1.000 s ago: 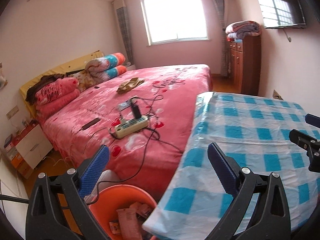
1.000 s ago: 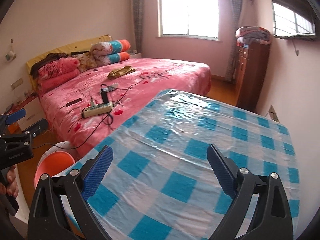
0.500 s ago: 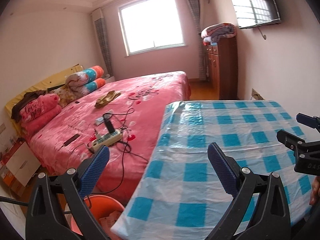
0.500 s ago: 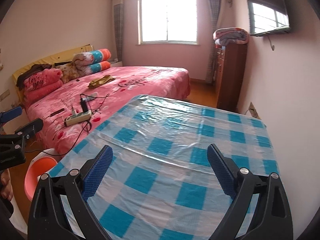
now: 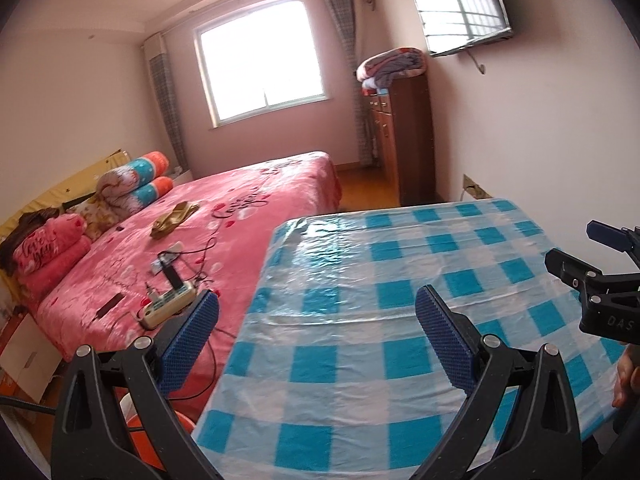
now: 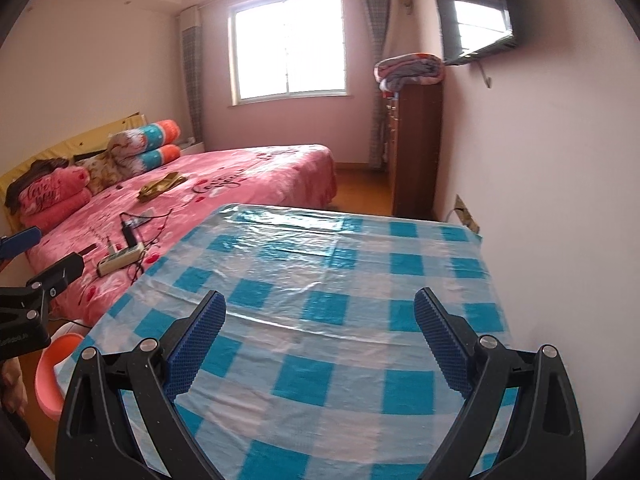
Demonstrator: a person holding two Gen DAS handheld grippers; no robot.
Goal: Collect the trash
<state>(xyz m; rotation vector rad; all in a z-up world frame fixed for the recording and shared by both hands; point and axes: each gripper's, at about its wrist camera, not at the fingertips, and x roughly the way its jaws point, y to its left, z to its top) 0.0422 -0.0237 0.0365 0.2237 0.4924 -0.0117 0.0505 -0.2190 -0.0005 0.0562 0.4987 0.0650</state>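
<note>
My left gripper (image 5: 316, 340) is open over the near left part of a table with a blue-and-white checked plastic cloth (image 5: 400, 280); nothing is between its fingers. My right gripper (image 6: 320, 340) is also open and empty, above the same table (image 6: 340, 280). An orange bin (image 6: 50, 372) stands on the floor at the table's left corner; in the left wrist view only a sliver of the bin (image 5: 138, 424) shows behind the left finger. No loose trash shows on the cloth. Each gripper appears at the edge of the other's view.
A pink bed (image 5: 248, 216) lies left of the table, with a power strip (image 5: 168, 306), cables and a yellow-brown cloth (image 5: 174, 218). A brown dresser (image 5: 408, 140) stands by the right wall under a TV (image 5: 460, 8). A white nightstand (image 5: 24, 356) is far left.
Both views have lifted and swung right: the orange bin with trash inside has dropped almost out of the left wrist view, and more of the table and wall now shows. Both grippers stay open.
</note>
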